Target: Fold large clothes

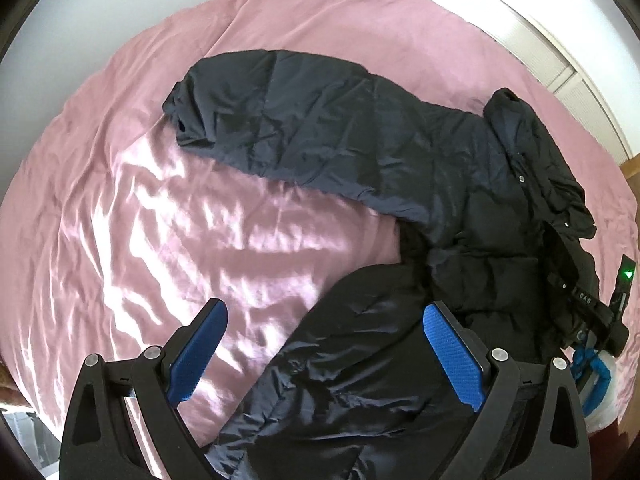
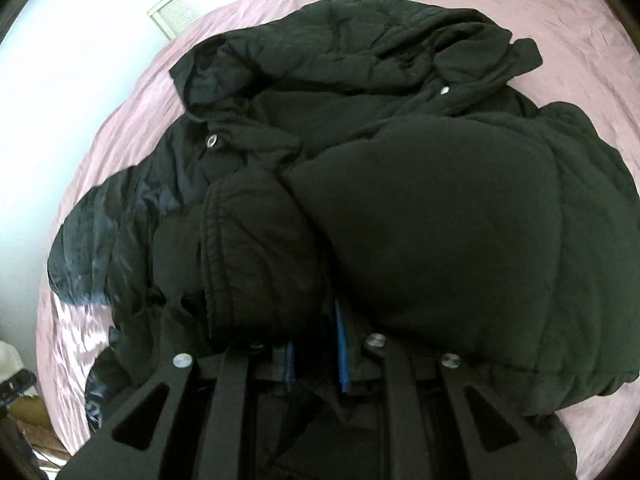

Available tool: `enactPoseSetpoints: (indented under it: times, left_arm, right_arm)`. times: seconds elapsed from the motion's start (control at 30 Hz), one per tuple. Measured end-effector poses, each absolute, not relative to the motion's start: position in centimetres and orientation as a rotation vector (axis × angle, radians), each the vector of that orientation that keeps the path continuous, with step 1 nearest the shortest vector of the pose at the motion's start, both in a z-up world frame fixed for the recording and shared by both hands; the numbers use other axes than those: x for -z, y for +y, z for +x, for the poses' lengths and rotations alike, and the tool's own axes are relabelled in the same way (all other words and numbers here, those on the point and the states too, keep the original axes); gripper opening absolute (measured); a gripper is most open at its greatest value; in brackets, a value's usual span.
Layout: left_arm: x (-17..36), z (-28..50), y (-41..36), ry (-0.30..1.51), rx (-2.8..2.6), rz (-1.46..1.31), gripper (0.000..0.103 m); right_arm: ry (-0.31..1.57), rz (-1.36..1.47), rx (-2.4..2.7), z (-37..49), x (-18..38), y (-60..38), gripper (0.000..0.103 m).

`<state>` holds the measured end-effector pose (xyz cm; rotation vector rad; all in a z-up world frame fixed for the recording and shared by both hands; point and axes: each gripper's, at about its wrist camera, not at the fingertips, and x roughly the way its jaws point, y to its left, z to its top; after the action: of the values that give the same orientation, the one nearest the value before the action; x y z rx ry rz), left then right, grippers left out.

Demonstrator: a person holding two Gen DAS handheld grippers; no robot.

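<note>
A large black puffer jacket (image 1: pixel 460 184) lies on a pink bed (image 1: pixel 200 216). One sleeve (image 1: pixel 280 116) stretches to the far left, and a second shiny part runs down between my left fingers. My left gripper (image 1: pixel 324 316) is open just above that lower part, its blue pads (image 1: pixel 452 356) wide apart. In the right wrist view the jacket (image 2: pixel 440 220) is bunched up with its hood (image 2: pixel 340 52) at the far side. My right gripper (image 2: pixel 316 320) is shut on a fold of the jacket; only narrow blue pad edges show under the fabric.
The pink sheet (image 2: pixel 580 40) is wrinkled and sunlit. A white wall and panelled door (image 1: pixel 560 52) lie beyond the bed. The other gripper with a green light (image 1: pixel 624 280) shows at the right edge of the left wrist view. Wooden floor (image 2: pixel 36 436) shows beside the bed.
</note>
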<state>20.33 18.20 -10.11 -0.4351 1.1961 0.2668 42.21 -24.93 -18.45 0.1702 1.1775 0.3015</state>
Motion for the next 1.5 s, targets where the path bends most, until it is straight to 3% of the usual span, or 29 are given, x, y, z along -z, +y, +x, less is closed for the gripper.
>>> enactPoseSetpoints:
  times: [0.53,1.0,1.23,1.5]
  left_arm:
    - [12.0,20.9,16.4,1.218,-0.243,-0.426,0.098]
    - [10.8,23.3,10.3,1.177,-0.160,-0.345,0.098]
    - [11.4,25.4,4.7,1.186,-0.058,-0.278,0.098]
    - [12.3,29.7,-2.5,1.155,0.073,-0.263,0.097]
  right_arm:
    - [1.204,0.091,-0.376,40.2,20.3,-23.2,0.020]
    - [1.150,0.053,-0.527,37.4,16.9,-23.4,0.056]
    - [1.091,0.056,-0.596,35.2,12.9,-25.6,0.058]
    - [1.026,0.069,-0.355,38.1,11.3,-34.7,0.058]
